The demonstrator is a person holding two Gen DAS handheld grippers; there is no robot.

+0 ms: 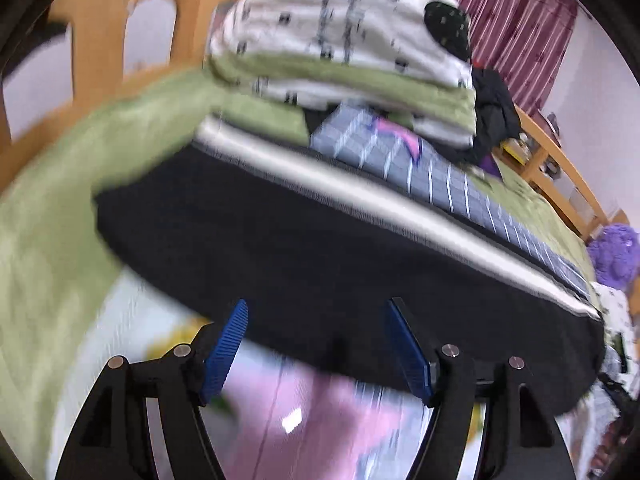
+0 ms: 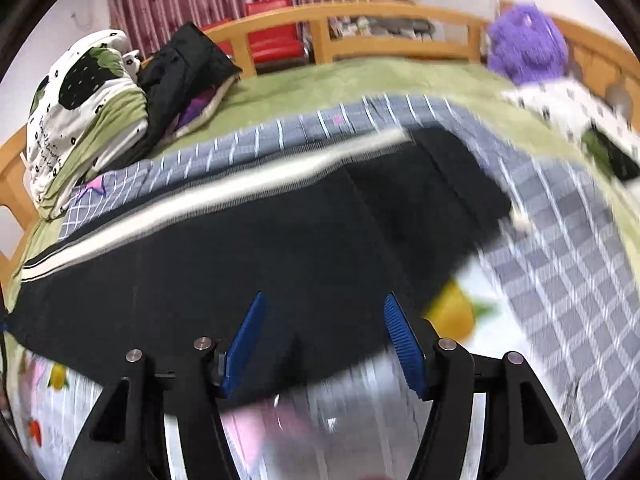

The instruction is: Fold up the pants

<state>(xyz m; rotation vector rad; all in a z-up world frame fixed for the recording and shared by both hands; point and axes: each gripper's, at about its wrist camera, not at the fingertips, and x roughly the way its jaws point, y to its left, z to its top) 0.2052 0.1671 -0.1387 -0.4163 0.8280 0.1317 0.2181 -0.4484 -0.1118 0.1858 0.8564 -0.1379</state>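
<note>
Black pants with a white side stripe lie flat across the bed, their near edge hanging over a pale printed sheet. My left gripper is open, and the pants' near edge passes between its blue pads without being pinched. In the right wrist view the same pants stretch from left to right. My right gripper is also open over the near hem, its blue pads standing apart on either side of the cloth. Both views are blurred.
A grey checked blanket lies under and beyond the pants on a green bedspread. A folded white-and-green quilt pile, a black jacket and a purple plush toy sit along the wooden bed frame.
</note>
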